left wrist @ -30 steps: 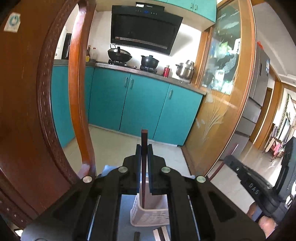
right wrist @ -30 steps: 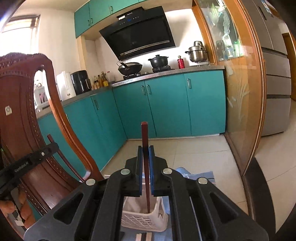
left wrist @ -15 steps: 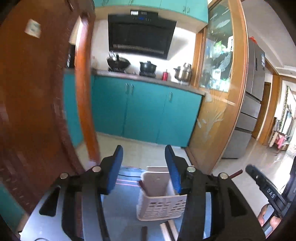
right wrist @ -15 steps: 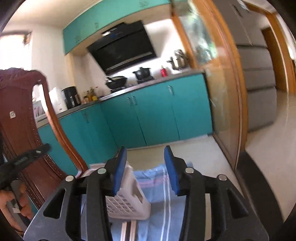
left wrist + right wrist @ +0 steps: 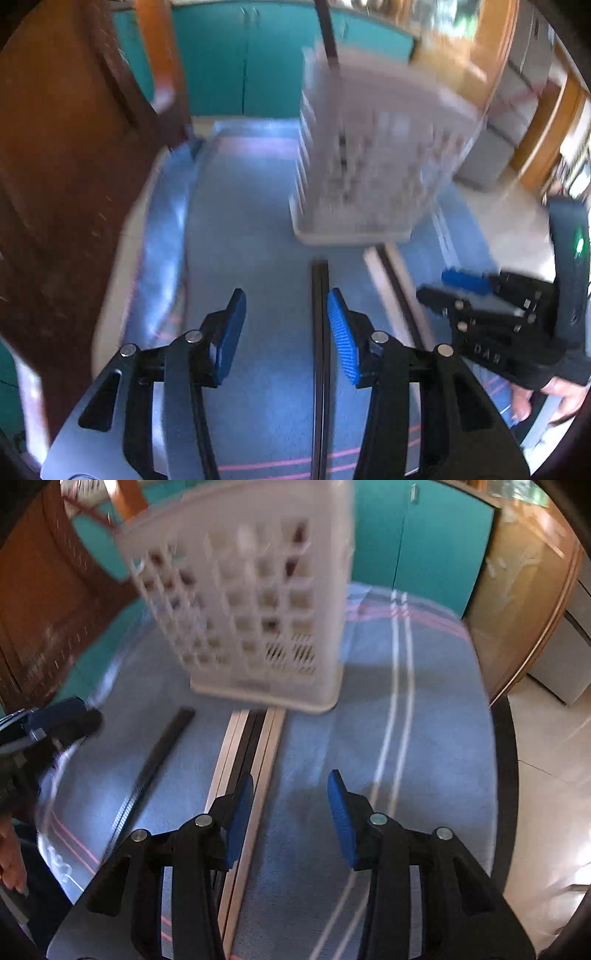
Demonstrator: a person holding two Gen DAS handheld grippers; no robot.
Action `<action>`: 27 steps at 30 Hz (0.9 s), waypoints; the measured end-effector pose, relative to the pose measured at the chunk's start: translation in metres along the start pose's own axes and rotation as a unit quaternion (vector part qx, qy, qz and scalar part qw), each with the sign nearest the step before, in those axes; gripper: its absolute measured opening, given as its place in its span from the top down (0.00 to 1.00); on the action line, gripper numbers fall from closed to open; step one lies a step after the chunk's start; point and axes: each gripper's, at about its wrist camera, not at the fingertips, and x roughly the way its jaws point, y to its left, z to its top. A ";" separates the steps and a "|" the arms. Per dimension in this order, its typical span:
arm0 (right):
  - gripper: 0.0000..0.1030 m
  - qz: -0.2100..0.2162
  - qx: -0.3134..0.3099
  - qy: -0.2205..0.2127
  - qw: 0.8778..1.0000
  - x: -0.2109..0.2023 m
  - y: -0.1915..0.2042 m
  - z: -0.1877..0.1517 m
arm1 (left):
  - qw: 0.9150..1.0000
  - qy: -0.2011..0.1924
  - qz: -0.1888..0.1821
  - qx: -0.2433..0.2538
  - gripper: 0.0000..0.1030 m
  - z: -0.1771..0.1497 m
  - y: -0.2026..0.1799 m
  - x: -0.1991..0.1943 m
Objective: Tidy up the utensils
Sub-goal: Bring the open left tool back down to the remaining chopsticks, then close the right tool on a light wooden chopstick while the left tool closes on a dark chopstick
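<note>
A white slotted basket stands upright on the blue cloth, with a dark chopstick sticking out of its top. In front of it lie a single dark chopstick and a bundle of pale and dark chopsticks. My left gripper hangs open low over the cloth, and the single chopstick runs between its jaws close to the right pad, untouched. My right gripper is open too, its left pad over the bundle's edge, gripping nothing.
The striped blue cloth covers a round table whose edge curves off at the right. A carved wooden chair back rises close on the left. Teal cabinets stand behind. A person's hand holds the right gripper.
Both grippers were shut on upright dark chopsticks above the basket, then opened and let them go. Both have since dropped and tilted down toward the cloth in front of the basket.
</note>
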 end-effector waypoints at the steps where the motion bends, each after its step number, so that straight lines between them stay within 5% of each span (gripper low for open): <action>1: 0.59 0.000 -0.001 0.000 1.000 0.002 0.002 0.000 | 1.000 0.008 0.001 0.013 0.55 -0.002 -0.005 0.005; 9: 0.59 -0.002 0.015 0.014 1.000 0.005 -0.009 0.003 | 0.998 0.046 0.009 0.036 0.55 -0.014 -0.014 0.025; 15: 0.59 -0.025 -0.007 0.012 1.000 0.007 0.000 0.000 | 0.998 0.052 0.010 0.021 0.70 -0.020 -0.010 0.025; 27: 0.59 -0.031 0.004 0.007 0.999 0.010 -0.009 -0.003 | 0.998 0.054 0.021 0.013 0.70 -0.012 -0.001 0.038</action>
